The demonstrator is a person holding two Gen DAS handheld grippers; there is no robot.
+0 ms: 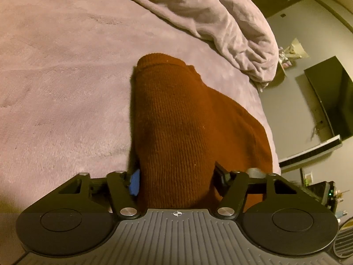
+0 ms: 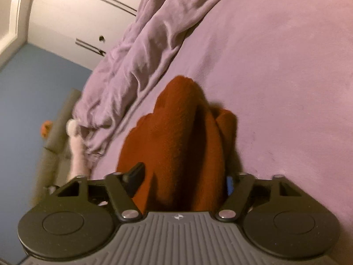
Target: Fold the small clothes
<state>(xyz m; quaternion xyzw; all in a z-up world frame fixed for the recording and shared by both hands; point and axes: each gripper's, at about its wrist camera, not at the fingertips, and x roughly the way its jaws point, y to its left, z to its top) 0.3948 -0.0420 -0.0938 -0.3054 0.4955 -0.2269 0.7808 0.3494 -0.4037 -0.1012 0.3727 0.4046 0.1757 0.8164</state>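
A rust-brown knitted garment (image 1: pixel 176 121) is seen lying on the bed (image 1: pixel 55 77), covered in a mauve plush blanket, with a crumpled duvet (image 1: pixel 209 15) heaped toward the far edge. The garment's long axis runs straight away from both grippers, so that its near end lies between each pair of fingers and its far, rounded end points toward the duvet. In the left wrist view, the left gripper (image 1: pixel 176 176) is set astride the near end of the cloth, its blue-padded finger (image 1: pixel 134 183) against one side and the other finger against the opposite side; the knit appears to be pinched between them. In the right wrist view, the right gripper (image 2: pixel 183 181) likewise straddles a bunched, ridged part of the same garment (image 2: pixel 181 128), the fingers appearing closed on the folds, though blur prevents certainty. Neither hand can be judged the nearer, each already at the cloth. No containers are visible. The coming move is judged to depend on carrying the held end along that axis toward the far end.
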